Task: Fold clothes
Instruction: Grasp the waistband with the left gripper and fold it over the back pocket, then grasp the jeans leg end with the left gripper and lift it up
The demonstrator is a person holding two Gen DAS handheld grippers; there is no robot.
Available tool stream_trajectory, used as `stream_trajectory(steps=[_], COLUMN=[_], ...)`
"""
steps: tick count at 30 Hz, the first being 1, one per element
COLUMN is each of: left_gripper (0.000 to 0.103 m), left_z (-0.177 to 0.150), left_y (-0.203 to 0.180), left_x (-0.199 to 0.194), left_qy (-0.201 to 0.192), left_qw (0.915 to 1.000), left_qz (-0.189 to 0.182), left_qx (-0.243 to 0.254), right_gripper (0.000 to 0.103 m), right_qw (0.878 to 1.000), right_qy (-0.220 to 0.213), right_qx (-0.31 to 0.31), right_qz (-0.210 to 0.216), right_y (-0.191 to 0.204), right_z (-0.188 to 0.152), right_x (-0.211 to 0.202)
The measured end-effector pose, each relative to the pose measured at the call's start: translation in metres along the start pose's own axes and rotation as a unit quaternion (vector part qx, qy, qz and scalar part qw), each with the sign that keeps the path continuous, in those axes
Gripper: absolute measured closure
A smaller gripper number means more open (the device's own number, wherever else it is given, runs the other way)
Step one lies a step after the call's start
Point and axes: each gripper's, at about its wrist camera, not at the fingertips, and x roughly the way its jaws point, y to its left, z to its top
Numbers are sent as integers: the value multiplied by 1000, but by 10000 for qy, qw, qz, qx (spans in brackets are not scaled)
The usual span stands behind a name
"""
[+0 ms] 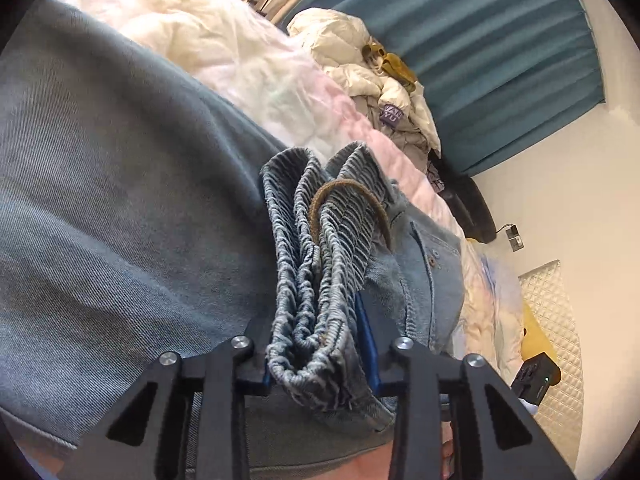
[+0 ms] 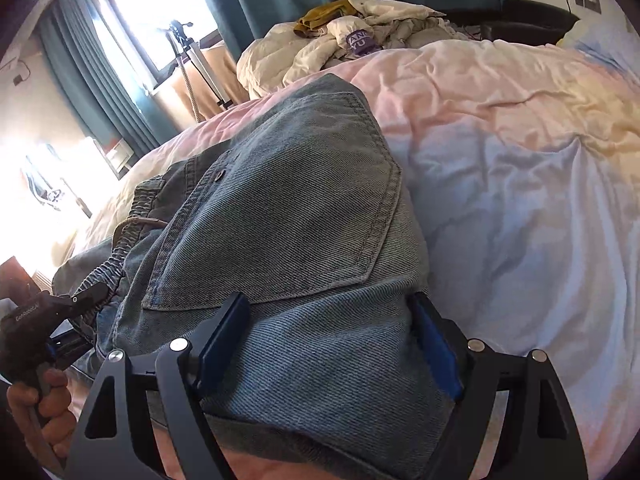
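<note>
A pair of light blue jeans [image 2: 304, 208] lies on the bed, back pocket facing up. In the left wrist view its bunched elastic waistband [image 1: 316, 264], with a brown cord loop, is clamped by my left gripper [image 1: 316, 312], which is shut on it. My right gripper [image 2: 332, 332] is closed around a thick fold of the jeans below the pocket, denim filling the whole gap. The left gripper [image 2: 80, 300] also shows at the left edge of the right wrist view, held by a hand [image 2: 40, 408]. More denim [image 1: 120, 200] drapes to the left.
A rumpled pink and white duvet [image 2: 500, 140] covers the bed. A heap of cream clothes [image 2: 360, 40] with a mustard garment [image 2: 324, 14] lies at the far side. Teal curtains [image 1: 500, 40], a tripod [image 2: 196, 60] by the window and a dark headboard [image 2: 536, 12] stand beyond.
</note>
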Motion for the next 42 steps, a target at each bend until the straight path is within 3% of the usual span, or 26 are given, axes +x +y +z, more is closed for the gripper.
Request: stream_trajectory(steps=[6, 8, 12, 13, 16, 20, 22, 26, 29, 31, 33, 37, 42], left_gripper=[73, 73, 72, 72, 71, 68, 63, 51, 49, 48, 47, 24, 20], left_z=[-2, -3, -8, -9, -9, -12, -14, -18, -18, -16, -18, -28, -31], left_y=[-20, -6, 44, 46, 40, 41, 42, 35, 33, 38, 51, 89, 138], left_x=[-47, -49, -22, -19, -16, -25, -34, -77, -111, -129, -146, -181, -178], left_qy=[-468, -452, -47, -26, -51, -78, -127, -638, -857, -877, -836, -1101, -959], left_qw=[9987, 9990, 9960, 9958, 9970, 9977, 9970, 9956, 9926, 9912, 9895, 9790, 9617], left_qz=[-150, 51, 401, 419, 480, 212, 110, 176, 666, 798, 783, 829, 614], left_qx=[141, 49, -797, -808, -606, -646, -754, -668, -549, -582, -884, -1500, -2494], right_gripper=[21, 21, 21, 20, 20, 20, 20, 20, 20, 20, 20, 20, 20], right_qw=[9980, 9961, 9958, 9953, 9941, 9956, 9959, 9964, 9968, 9970, 9972, 9976, 9984], right_qy=[-536, -647, 108, 269, 225, 230, 228, 256, 277, 291, 305, 349, 407], right_qx=[-172, -374, -903, -935, -1052, -910, -877, -803, -748, -711, -674, -581, -364], right_qz=[295, 461, 44, 4, -103, -27, 10, 44, 70, 86, 103, 102, 150], right_y=[12, 25, 46, 46, 46, 42, 41, 39, 38, 38, 37, 35, 30], right_z=[4, 6, -8, -14, -21, -21, -22, -25, -27, -28, -30, -29, -22], right_x=[-30, -36, 2, 13, 21, 19, 16, 3, -7, -13, -20, -27, -27])
